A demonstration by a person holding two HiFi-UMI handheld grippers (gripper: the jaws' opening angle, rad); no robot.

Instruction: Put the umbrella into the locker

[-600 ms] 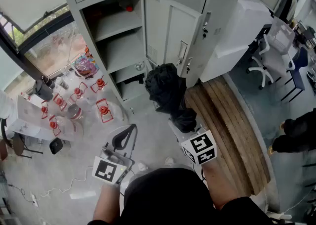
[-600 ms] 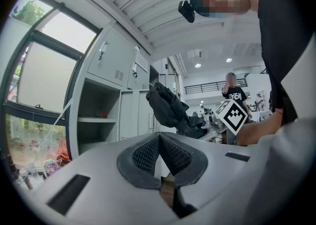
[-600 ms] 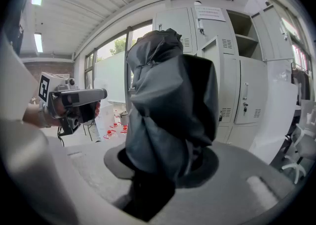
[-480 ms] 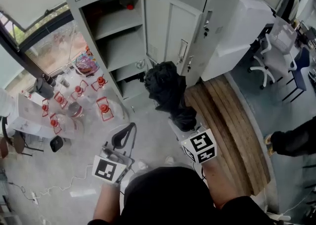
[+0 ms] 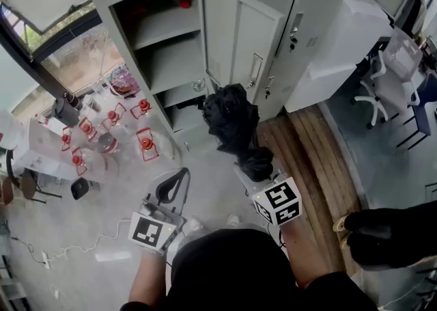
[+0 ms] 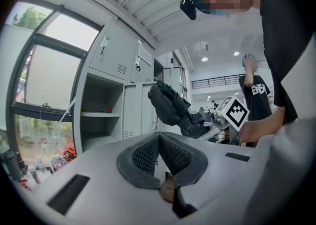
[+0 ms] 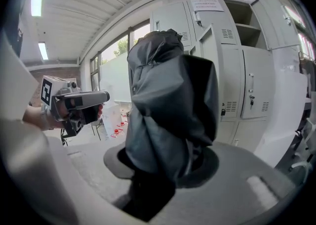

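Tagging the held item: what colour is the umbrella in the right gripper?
The umbrella is black all over; the right gripper view shows it best.

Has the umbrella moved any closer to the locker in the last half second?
No. The umbrella overlaps the lower edge of the open locker door, same as before.

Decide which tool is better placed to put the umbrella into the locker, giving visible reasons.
Right. The right tool grips the black umbrella, which points toward the open locker. The left tool is shut, empty and off to the side.
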